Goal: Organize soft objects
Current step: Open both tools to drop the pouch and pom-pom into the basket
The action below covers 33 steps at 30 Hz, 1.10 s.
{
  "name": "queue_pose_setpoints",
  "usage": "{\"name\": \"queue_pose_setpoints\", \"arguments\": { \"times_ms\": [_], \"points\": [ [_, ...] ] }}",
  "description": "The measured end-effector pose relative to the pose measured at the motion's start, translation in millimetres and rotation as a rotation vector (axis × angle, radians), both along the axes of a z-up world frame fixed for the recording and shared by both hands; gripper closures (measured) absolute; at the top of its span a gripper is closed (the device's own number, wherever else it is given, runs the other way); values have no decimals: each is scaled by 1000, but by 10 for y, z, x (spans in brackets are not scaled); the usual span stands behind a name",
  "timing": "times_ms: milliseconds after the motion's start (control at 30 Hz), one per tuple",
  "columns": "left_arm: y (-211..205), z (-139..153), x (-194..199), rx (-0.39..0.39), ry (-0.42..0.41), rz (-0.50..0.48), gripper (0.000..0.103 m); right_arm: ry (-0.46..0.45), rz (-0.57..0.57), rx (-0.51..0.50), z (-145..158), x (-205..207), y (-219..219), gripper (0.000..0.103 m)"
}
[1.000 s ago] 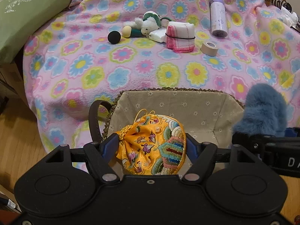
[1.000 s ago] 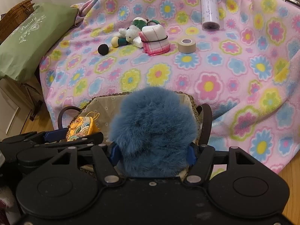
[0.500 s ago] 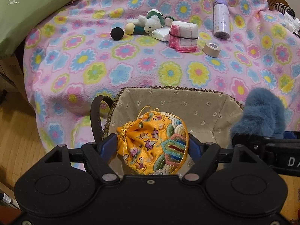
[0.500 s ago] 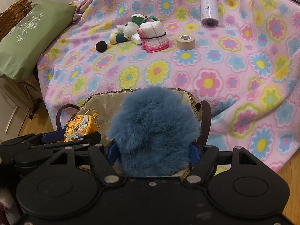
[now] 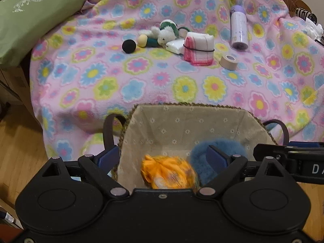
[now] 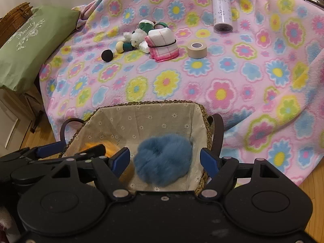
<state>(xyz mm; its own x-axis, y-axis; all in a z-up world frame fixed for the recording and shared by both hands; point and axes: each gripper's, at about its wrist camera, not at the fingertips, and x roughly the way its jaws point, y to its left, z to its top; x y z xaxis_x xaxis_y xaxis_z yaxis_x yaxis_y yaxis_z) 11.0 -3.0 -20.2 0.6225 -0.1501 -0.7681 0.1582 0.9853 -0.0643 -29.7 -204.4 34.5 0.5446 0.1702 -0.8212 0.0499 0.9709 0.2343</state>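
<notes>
A woven basket (image 5: 182, 121) (image 6: 141, 117) with a beige flowered lining stands on the floor in front of the bed. A yellow embroidered pouch (image 5: 168, 172) lies blurred inside it, below my left gripper (image 5: 162, 156), which is open and empty. A blue fluffy ball (image 6: 162, 160) (image 5: 220, 151) lies in the basket beside the pouch, below my right gripper (image 6: 165, 158), which is open and empty. On the flowered blanket (image 5: 141, 81) lie a white plush toy (image 5: 166, 34), a folded pink-edged cloth (image 5: 199, 49) and a black ball (image 5: 129, 46).
A tape roll (image 5: 228, 61), a lilac spray can (image 5: 239, 30) and a white packet (image 5: 175, 46) also lie on the blanket. A green pillow (image 5: 30, 16) sits at the left. Wooden floor (image 5: 18, 141) shows beside the basket.
Both grippers have opened. The yellow pouch and the blue fluffy ball have dropped out of them into the basket.
</notes>
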Motion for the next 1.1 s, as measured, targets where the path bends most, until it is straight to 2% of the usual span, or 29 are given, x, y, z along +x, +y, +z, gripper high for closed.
{"name": "queue_pose_setpoints", "arguments": {
  "times_ms": [1100],
  "points": [
    [25, -30, 14, 31, 14, 15, 14, -14, -7, -15, 2, -15, 16, 23]
  ]
}}
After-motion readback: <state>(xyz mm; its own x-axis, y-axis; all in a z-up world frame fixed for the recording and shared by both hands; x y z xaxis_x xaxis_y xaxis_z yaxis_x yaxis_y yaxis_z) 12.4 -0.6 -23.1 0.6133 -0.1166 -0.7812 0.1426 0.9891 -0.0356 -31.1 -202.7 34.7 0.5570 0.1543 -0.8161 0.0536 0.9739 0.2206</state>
